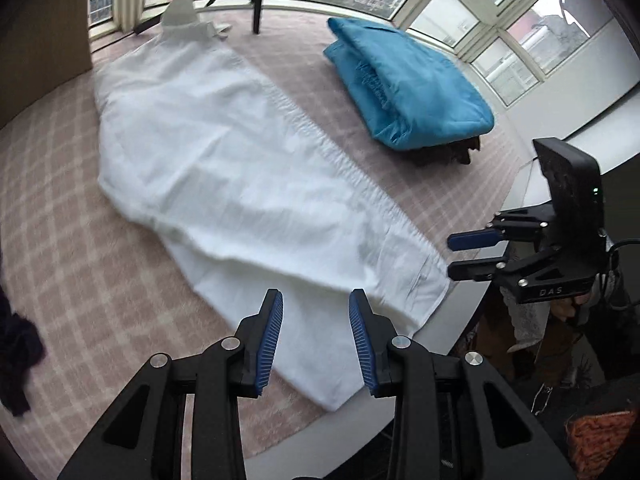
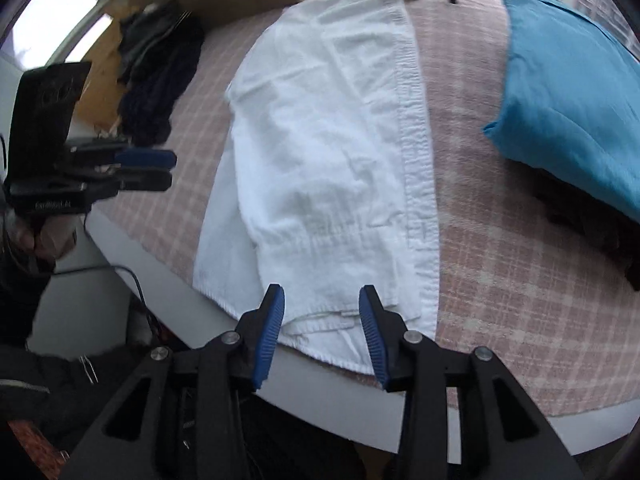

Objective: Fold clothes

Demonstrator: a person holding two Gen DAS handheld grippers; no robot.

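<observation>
Both grippers hang above the near edge of the table with nothing between their blue pads. The left gripper [image 1: 316, 340] has its fingers apart, and the right gripper [image 2: 322, 334] also has its fingers apart; neither touches the cloth.

Just beyond the fingertips of both lies the white shirt [image 1: 224, 160], folded long and narrow, with its hem at the near rim and its collar at the far end. It rests on a pink checked tablecloth [image 1: 80, 280] that covers a white table [image 2: 224, 320].

To the right of the fingers and farther away lies a folded blue garment [image 1: 408, 84] on top of something dark. To the left lies a pile of dark clothes [image 2: 160, 80].

Behind all this, large windows [image 1: 500, 40] show apartment buildings outside. The right gripper's body bears the letters "DAS"; the left one also bears writing, which is blurred, perhaps unreadable.
</observation>
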